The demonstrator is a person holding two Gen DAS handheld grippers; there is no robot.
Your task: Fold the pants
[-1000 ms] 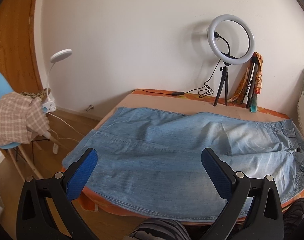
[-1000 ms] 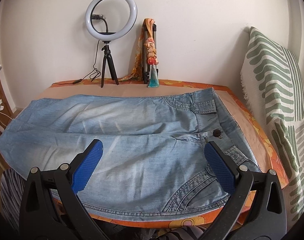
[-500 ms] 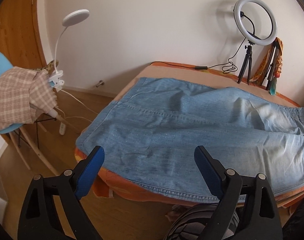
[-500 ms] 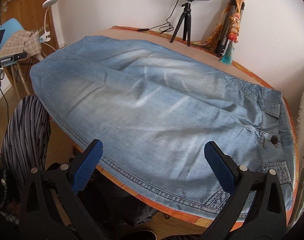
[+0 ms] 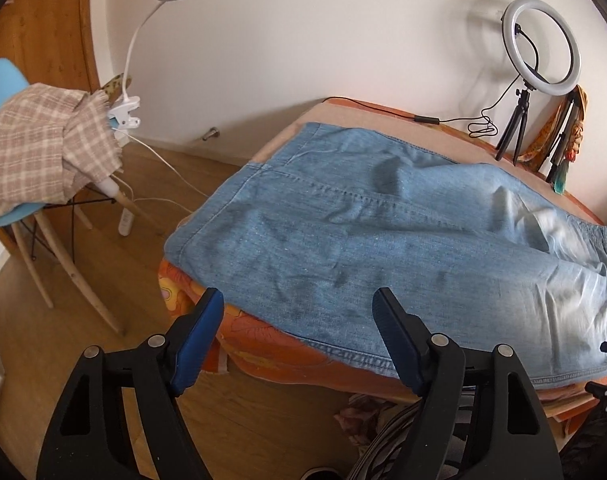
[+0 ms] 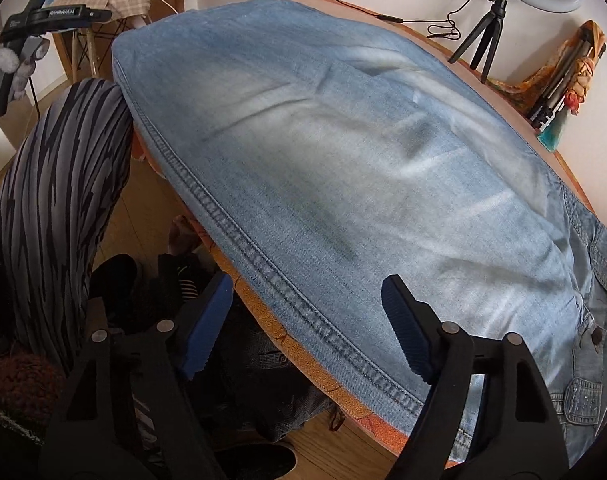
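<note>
Lying flat beyond both grippers: pants

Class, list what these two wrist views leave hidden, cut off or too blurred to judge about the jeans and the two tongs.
- Jeans, left wrist view: waistband cut off by the right edge.
- Jeans' underside and table top, both views: covered by denim.
- Right tongs, closing: contact with the near seam unclear; the fingers overlap it.
- Left tongs, closing: nothing gripped; hem contact unclear.
</note>
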